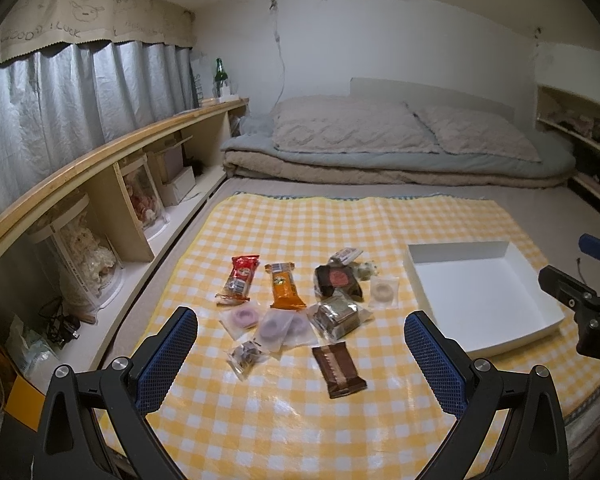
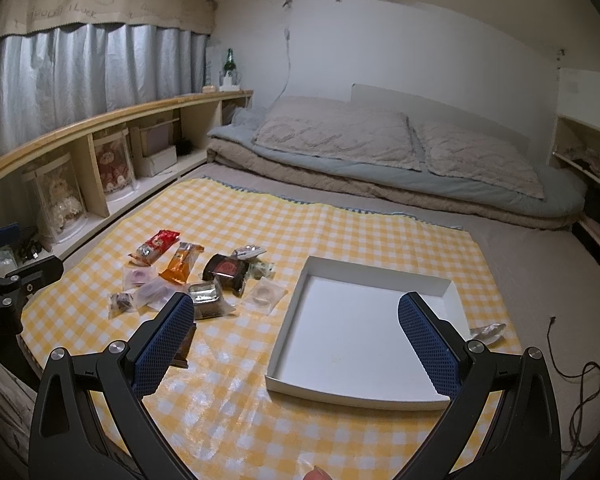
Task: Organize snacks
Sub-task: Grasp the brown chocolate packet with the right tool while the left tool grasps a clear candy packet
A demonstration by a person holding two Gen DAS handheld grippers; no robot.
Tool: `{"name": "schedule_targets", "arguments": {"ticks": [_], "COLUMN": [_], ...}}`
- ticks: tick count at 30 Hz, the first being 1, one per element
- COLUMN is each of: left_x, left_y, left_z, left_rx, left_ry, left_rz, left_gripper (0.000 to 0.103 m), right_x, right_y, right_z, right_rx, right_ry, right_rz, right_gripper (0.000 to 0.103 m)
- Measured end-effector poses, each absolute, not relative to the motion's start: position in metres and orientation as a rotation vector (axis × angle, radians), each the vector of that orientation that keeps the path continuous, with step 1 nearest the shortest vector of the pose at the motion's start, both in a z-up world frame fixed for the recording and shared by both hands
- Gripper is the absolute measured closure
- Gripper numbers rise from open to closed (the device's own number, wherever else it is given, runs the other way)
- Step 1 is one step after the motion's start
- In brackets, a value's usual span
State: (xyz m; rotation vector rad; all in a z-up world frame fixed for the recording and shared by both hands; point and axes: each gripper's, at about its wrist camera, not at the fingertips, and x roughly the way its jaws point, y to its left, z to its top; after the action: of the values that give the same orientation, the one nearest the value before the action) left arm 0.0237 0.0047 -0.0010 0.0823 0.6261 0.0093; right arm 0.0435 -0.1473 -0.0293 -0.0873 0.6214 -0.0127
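Several wrapped snacks lie in a loose cluster on a yellow checked cloth [image 1: 380,224]: a red pack [image 1: 239,276], an orange pack [image 1: 285,285], a dark round cake [image 1: 337,280], clear-wrapped rings [image 1: 278,326] and a brown bar [image 1: 339,369]. An empty white tray [image 1: 500,322] sits to their right. My left gripper [image 1: 300,334] hovers open above the near snacks, holding nothing. In the right wrist view my right gripper [image 2: 296,320] is open over the tray's [image 2: 292,316] left wall, with the snack cluster [image 2: 224,270] to its left. The brown bar [image 2: 182,354] is mostly hidden behind its left finger.
Folded bedding and pillows [image 1: 380,140] lie behind the cloth. A low wooden shelf [image 1: 112,148] with boxed dolls runs along the left under grey curtains. A silver wrapper [image 2: 488,332] and a dark cord [image 2: 580,384] lie right of the tray.
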Motion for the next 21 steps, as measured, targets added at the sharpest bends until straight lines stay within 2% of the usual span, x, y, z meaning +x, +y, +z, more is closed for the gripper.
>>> {"name": "schedule_targets", "arguments": {"ticks": [10,15,21], "left_x": [0.086,0.131,0.171], "left_y": [0.016,0.030,0.050], "left_z": [-0.017,-0.041,-0.048], "left_rx": [0.111,0.050,0.039], "left_ry": [0.732,0.870,0.914], "left_rz": [0.081,0.092,0.125], "left_gripper": [0.000,0.000,0.000], "right_x": [0.096,0.119,0.155], "right_y": [-0.117,-0.106,-0.096], "right_z": [-0.052,-0.066,-0.101], "right_rx": [-0.130,-0.135,-0.077], "right_ry": [0.721,0.759,0.870], "right_rz": [0.056,0.089,0.147], "right_gripper": [0.000,0.000,0.000]}}
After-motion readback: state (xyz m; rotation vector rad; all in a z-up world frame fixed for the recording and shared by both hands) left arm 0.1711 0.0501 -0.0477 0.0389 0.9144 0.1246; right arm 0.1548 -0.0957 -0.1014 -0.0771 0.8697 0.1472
